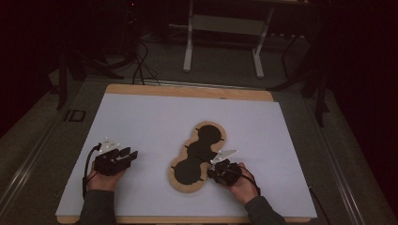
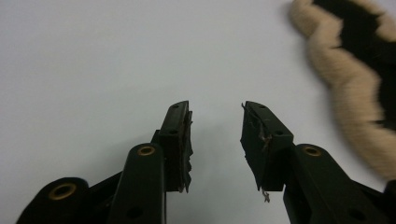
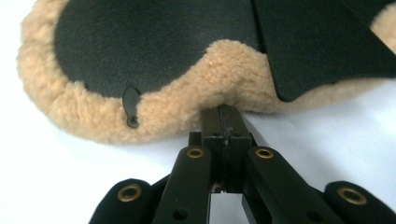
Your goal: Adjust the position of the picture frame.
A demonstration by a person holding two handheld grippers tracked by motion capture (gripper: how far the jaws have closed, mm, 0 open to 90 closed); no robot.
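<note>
Dim room, with grey floor and a white-legged frame beyond the far edge of the wooden table [image 1: 141,89]. White sheet [image 1: 150,126] spread over most of the tabletop. Long, lobed sheepskin pad [image 1: 197,157], black leather face up with a tan fleece border, laid diagonally on the sheet, right of centre, near end towards the person. Small black teardrop-shaped tab [image 3: 131,105] seen on the fleece edge, left of the right gripper's tips in the right gripper view. Loose black leather flap [image 3: 322,51] folded across the pad's upper right part in that same view.

Right gripper [image 1: 219,169], held in the person's right hand [image 1: 241,183], placed at the right side of the pad's near lobe. Jaws clenched fully together, tips [image 3: 227,122] just at the fleece border; nothing visibly pinched between them, though contact with the fleece cannot be told.

Left gripper [image 1: 123,157], held in the left hand [image 1: 101,180], well to the left of the pad and apart from it. Jaws [image 2: 215,135] parted about halfway, released, with only bare white sheet between the pads; the pad's fleece edge [image 2: 345,93] at upper right, blurred.
</note>
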